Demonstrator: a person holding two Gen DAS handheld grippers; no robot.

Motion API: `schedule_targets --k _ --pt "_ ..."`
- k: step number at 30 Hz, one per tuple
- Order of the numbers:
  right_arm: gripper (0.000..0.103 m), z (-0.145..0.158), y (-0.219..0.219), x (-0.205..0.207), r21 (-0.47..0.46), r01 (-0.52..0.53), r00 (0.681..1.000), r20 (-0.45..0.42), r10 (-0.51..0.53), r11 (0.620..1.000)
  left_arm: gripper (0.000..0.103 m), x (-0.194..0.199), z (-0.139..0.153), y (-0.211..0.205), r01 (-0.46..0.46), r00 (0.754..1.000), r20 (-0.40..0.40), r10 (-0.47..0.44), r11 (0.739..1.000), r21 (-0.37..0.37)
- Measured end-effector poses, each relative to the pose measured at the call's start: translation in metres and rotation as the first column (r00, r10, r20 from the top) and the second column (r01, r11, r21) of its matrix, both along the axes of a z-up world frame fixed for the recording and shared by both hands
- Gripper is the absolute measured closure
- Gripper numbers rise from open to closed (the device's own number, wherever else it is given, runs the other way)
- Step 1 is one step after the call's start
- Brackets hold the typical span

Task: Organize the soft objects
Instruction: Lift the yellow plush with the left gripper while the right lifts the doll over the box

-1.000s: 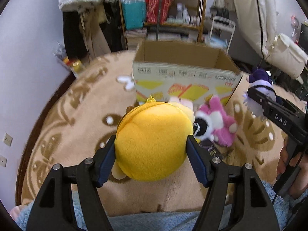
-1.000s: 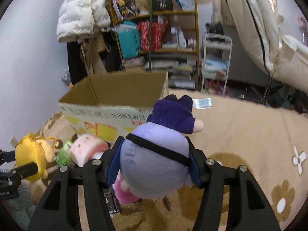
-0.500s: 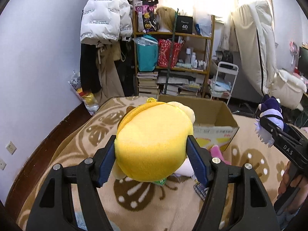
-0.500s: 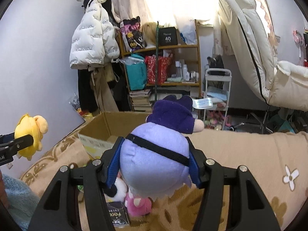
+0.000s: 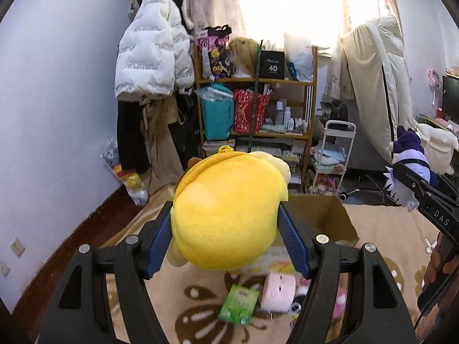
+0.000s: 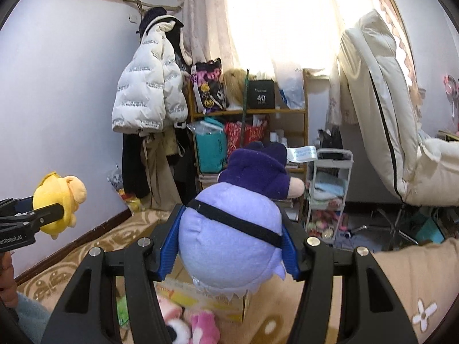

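Observation:
My left gripper (image 5: 226, 235) is shut on a round yellow plush (image 5: 226, 212), held high above the rug; it also shows in the right wrist view (image 6: 58, 200). My right gripper (image 6: 229, 246) is shut on a lilac plush with a purple hat (image 6: 232, 235), also seen at the right of the left wrist view (image 5: 410, 157). An open cardboard box (image 5: 324, 215) stands on the rug below and beyond both. A pink roll plush (image 5: 279, 288), a pink and white plush (image 6: 200, 324) and a green packet (image 5: 238, 304) lie in front of the box.
A patterned beige rug (image 5: 200, 315) covers the floor. A shelf unit (image 5: 255, 109) with bags and books, a white jacket (image 5: 152, 54) on the wall and a small white trolley (image 5: 332, 149) stand behind the box. A cream mattress (image 6: 381, 109) leans at the right.
Both grippers have risen and tilted up with their plushes. The box and floor toys have dropped lower in both views and more of the wall and window shows.

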State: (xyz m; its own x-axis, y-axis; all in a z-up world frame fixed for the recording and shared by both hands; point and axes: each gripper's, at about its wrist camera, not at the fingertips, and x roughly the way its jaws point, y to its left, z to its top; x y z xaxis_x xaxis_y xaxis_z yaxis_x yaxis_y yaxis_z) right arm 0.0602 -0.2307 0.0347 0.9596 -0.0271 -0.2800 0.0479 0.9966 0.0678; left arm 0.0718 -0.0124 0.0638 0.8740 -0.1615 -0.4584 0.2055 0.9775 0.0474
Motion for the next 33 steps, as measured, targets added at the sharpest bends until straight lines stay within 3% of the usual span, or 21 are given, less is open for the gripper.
schedule_targets --k 8,12,22,33 --pt "0.039 -0.008 0.005 0.037 -0.008 -0.015 1.000 -0.013 0.014 1.000 0.033 0.034 0.001 -0.027 0.043 0.999 0.031 -0.044 0.999 0.032" --pt "0.039 -0.021 0.007 0.051 -0.065 -0.005 0.999 -0.032 0.002 0.998 0.033 0.052 -0.011 -0.036 0.059 0.998 0.007 -0.059 0.998 0.021" --pt "0.039 -0.057 0.006 0.078 -0.052 -0.041 0.994 -0.104 0.036 0.998 0.032 0.082 -0.051 -0.045 0.066 0.997 -0.051 -0.066 0.998 -0.005" --pt "0.038 -0.090 0.006 0.090 -0.055 -0.059 0.983 -0.177 0.048 0.997 0.032 0.101 -0.084 -0.053 0.063 0.991 -0.116 -0.060 0.998 0.019"
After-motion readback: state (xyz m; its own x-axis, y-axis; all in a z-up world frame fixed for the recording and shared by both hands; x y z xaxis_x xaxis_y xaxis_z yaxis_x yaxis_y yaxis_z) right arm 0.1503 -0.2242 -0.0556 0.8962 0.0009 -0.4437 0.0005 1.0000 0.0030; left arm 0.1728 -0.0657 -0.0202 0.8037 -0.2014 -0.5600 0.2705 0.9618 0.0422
